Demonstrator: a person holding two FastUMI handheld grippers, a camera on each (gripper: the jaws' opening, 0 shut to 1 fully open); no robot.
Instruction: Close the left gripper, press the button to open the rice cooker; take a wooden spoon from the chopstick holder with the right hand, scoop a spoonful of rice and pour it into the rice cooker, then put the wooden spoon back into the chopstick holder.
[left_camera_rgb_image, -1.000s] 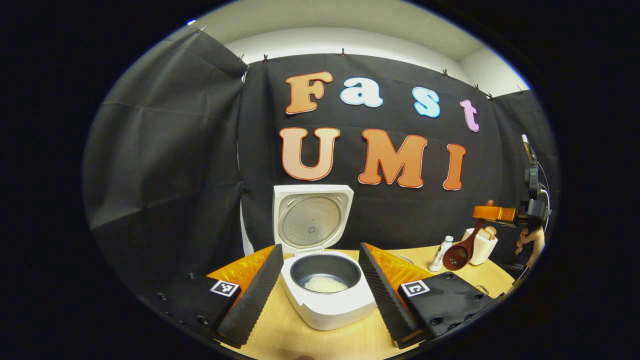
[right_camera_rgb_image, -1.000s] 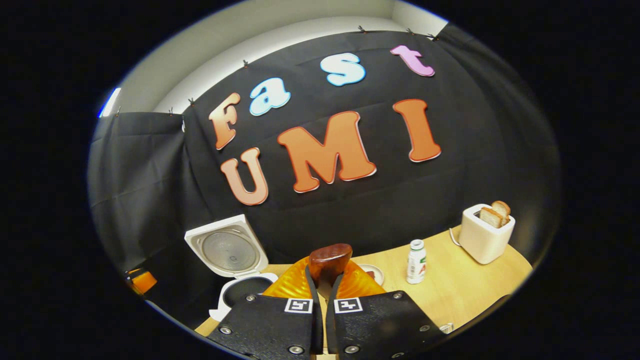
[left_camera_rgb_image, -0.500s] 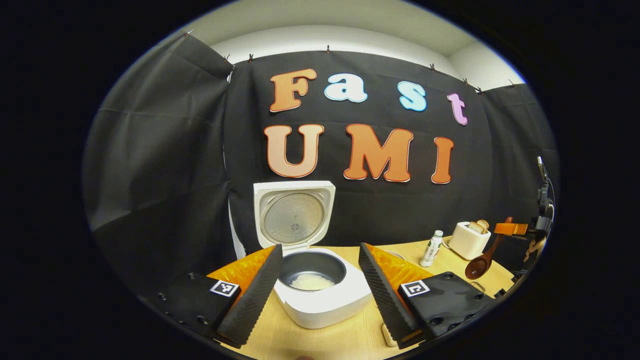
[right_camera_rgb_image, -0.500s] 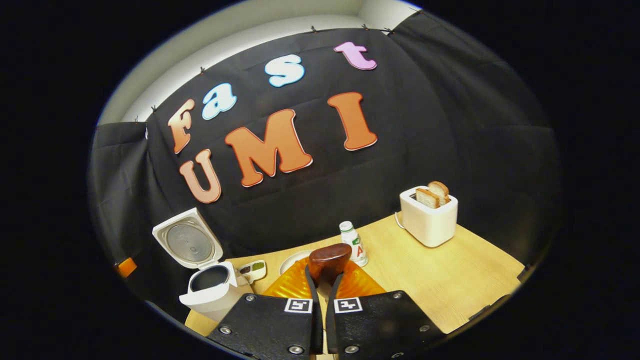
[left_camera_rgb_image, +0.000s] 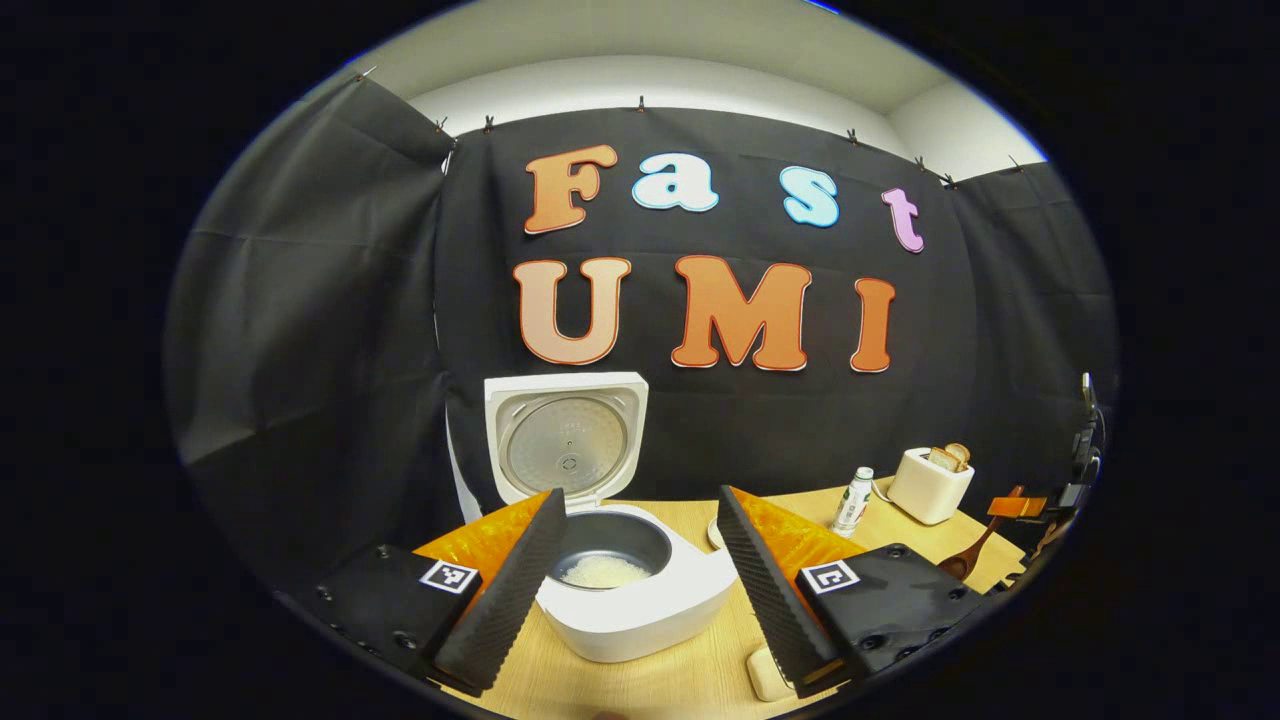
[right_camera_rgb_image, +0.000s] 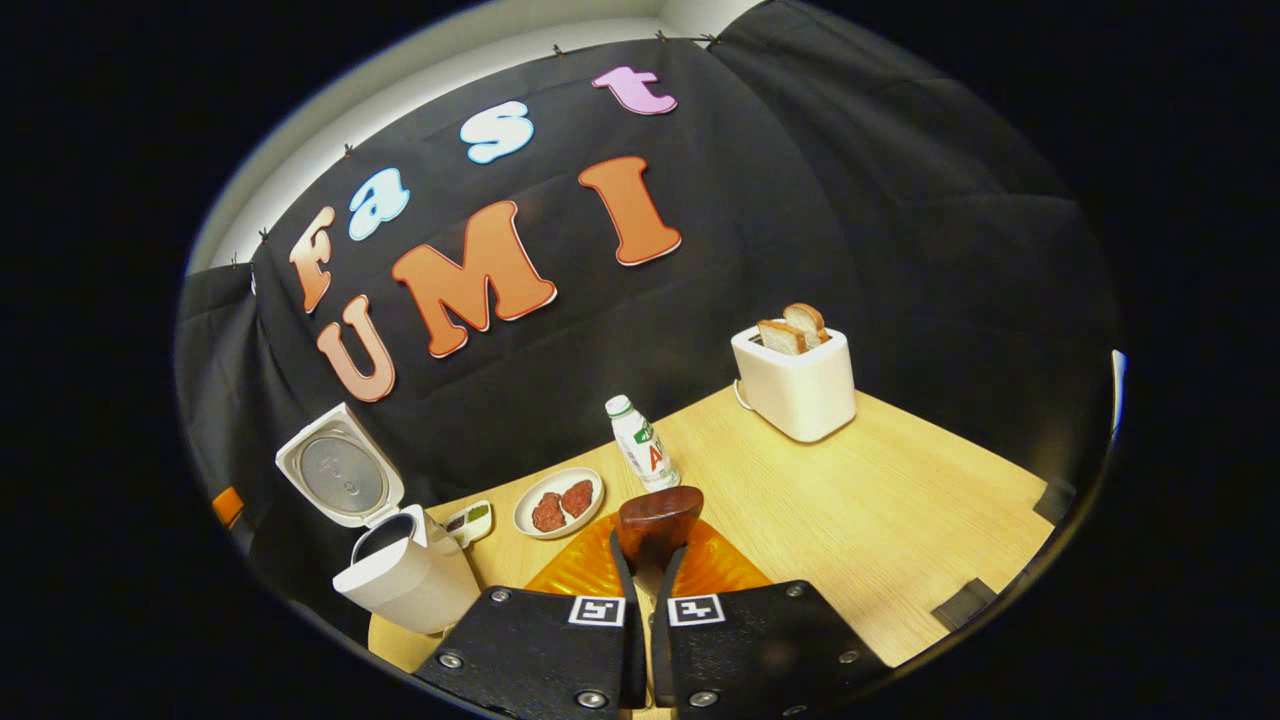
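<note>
Your right hand-held gripper (right_camera_rgb_image: 645, 570) is clamped on the brown wooden spoon (right_camera_rgb_image: 657, 520), handle running straight ahead; the white open rice cooker (right_camera_rgb_image: 405, 575) sits far left, chopstick holder unseen.

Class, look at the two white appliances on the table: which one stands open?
The rice cooker: its lid is flipped up, showing rice inside. The toaster has no lid, just bread slices in it.

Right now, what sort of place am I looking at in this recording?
Likely a staged kitchen set in a recording booth: an open white rice cooker, a white toaster holding bread slices and a plate of red food on a light wooden table.
</note>
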